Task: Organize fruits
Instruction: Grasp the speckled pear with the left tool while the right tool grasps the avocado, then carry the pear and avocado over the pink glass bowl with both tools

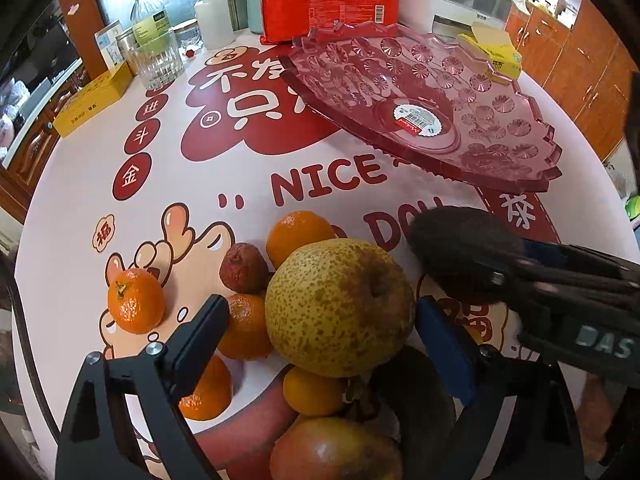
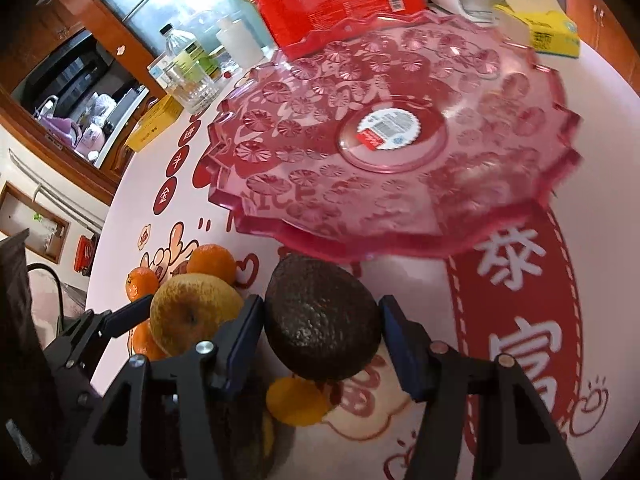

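A large speckled yellow pear point(image 1: 340, 308) lies between the fingers of my left gripper point(image 1: 322, 301). The right pad is against the pear, and a narrow gap shows at the left pad. The pear rests among several oranges point(image 1: 136, 300), a wrinkled red fruit point(image 1: 244, 268) and a red-green fruit point(image 1: 336, 452). My right gripper point(image 2: 321, 300) is shut on a dark avocado point(image 2: 320, 320), with both blue pads on its sides. The avocado point(image 1: 460, 248) also shows in the left wrist view, just right of the pear. The pink glass plate point(image 2: 280, 216) stands empty beyond both grippers.
At the back of the round printed table stand a red package point(image 1: 328, 0), a ribbed glass point(image 1: 158, 64), a clear bottle point(image 1: 148, 16) and a white bottle point(image 1: 212, 20). A yellow box point(image 1: 94, 104) lies at the left edge and another yellow box point(image 1: 492, 48) behind the plate.
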`<state>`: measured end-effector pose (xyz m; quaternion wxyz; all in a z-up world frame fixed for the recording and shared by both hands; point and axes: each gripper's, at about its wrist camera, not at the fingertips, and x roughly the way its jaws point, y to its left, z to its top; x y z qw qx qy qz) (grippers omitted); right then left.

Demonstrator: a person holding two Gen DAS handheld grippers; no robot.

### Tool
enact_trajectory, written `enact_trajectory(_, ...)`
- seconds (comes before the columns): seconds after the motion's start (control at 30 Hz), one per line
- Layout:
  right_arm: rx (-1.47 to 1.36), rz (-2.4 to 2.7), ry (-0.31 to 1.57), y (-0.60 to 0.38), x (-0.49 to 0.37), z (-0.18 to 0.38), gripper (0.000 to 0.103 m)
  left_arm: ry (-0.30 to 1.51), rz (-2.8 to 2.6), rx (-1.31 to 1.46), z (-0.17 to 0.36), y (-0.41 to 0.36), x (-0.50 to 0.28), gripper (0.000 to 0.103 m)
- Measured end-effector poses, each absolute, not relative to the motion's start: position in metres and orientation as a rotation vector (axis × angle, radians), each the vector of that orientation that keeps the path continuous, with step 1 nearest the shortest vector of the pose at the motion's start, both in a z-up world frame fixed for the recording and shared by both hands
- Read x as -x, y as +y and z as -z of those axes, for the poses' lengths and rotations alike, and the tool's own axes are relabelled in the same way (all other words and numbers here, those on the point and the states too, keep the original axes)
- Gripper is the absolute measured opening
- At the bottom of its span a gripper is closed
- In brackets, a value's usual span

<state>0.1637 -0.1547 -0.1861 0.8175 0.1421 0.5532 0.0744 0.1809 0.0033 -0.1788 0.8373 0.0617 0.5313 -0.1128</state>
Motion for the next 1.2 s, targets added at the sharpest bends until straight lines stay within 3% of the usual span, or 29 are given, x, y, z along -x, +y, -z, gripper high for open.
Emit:
enact_trajectory(0.13,-0.318,-0.133,1.175,-0.165,-0.154,0.180,0.059,1.106,0.233,-0.194,0.181,-0.005,-0.181,0.088)
enact_trajectory(0.17,-0.323,-0.127,1.172,-0.168,-0.151,0.179,0.059,1.102,0.275,-0.185,0.180,-0.008,-0.180,0.072)
enact_trajectory(0.63,-0.338,-0.097,1.129,-0.176,-0.125,0.157,0.059,1.114,0.253,-0.127,0.163,0.007,-0.175,0.071)
enact_trajectory(1.2,-0.208,-0.156,0.988,-0.153,-0.093,0.069,0.059,0.983,0.336,-0.133,0.054,0.011,-0.149,0.071)
